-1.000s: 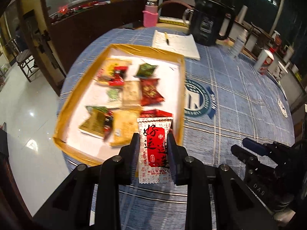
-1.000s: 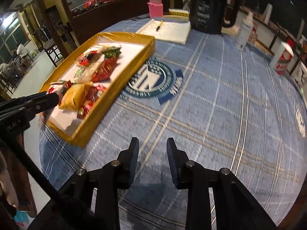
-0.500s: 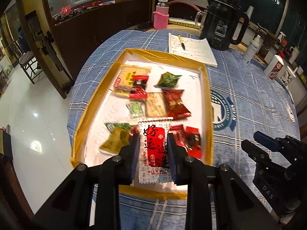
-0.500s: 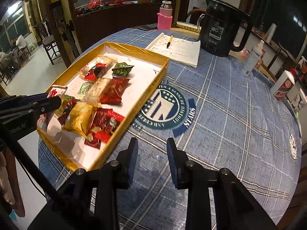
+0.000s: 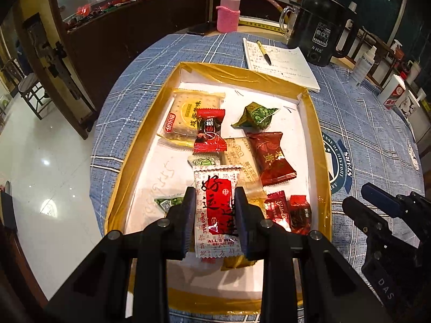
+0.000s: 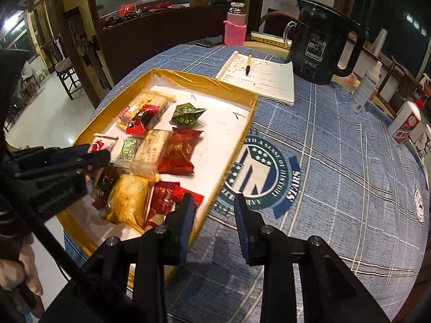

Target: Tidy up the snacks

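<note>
A white snack packet [image 5: 217, 210] with a red label sits clamped in the left gripper [image 5: 215, 210], now hovering over the gold-rimmed tray [image 5: 315, 123] at 6 o'clock, farther in than before; right gripper [image 6: 214, 215] jaws apart.

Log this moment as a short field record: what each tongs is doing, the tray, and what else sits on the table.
left tongs: shut on white-and-red snack packet, held above the tray
right tongs: open, holding nothing, over the tray's near edge
tray: gold-rimmed, white floor, wrapped snacks scattered inside
tablecloth: blue plaid
beyond tray: notebook with pen, black kettle
</note>
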The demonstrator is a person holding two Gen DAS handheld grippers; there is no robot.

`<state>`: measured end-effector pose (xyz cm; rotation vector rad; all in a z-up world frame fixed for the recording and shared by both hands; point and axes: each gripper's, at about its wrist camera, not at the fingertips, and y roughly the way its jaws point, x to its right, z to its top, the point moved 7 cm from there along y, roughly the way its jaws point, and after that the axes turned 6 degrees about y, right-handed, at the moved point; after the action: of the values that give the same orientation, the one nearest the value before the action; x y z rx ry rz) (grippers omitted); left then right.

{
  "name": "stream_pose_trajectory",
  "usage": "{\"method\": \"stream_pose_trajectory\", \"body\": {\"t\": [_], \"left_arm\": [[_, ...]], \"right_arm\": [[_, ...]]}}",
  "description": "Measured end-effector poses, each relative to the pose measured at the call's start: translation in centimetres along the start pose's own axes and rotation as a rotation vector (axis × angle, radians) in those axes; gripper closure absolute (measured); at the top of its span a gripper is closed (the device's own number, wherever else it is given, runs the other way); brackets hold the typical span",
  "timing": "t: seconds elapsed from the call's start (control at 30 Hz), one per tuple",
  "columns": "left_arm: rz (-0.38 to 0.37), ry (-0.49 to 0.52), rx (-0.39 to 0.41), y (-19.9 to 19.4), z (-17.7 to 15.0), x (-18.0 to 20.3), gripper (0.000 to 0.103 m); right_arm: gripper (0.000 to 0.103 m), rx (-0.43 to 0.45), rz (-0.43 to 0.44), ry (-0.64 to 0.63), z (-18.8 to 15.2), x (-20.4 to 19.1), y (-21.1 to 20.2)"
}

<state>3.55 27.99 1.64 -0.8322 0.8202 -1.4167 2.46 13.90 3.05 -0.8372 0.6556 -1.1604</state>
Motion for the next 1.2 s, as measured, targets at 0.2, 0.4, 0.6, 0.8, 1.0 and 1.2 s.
{"method": "stream_pose_trajectory", "body": {"t": [0.2,0.4,0.6,0.8,1.0,1.2], "left_arm": [[-0.024,-0.013,0.004,0.7,0.8,-0.7,0.069],[0.004,-0.008,0.087,-0.6,2.0,-0.7,0.053],[0.210,-0.039,0.284,-6.9,4.4,-1.3,0.012],[0.020,-0.111,0.190,-6.4,4.6,-1.6,0.012],[0.016,-0.126,0.164,-6.3,3.3,-0.8,0.012],[0.074,-0.138,0.224,-8.3,2.5,-0.7,0.012]], "right_arm": [[0.073,-0.003,-0.007,0.003,0.5,-1.0,0.5],[0.073,-0.003,-0.006,0.006,0.8,-1.6,0.8],[0.073,0.016,0.001,0.008,0.9,-1.7,0.2],[0.073,0.023,0.015,0.026,0.1,-0.9,-0.5],[0.073,0.022,0.024,0.005,-1.1,-0.5,-1.1],[0.073,0.026,0.035,-0.011,-1.9,-0.2,-1.7]]}}
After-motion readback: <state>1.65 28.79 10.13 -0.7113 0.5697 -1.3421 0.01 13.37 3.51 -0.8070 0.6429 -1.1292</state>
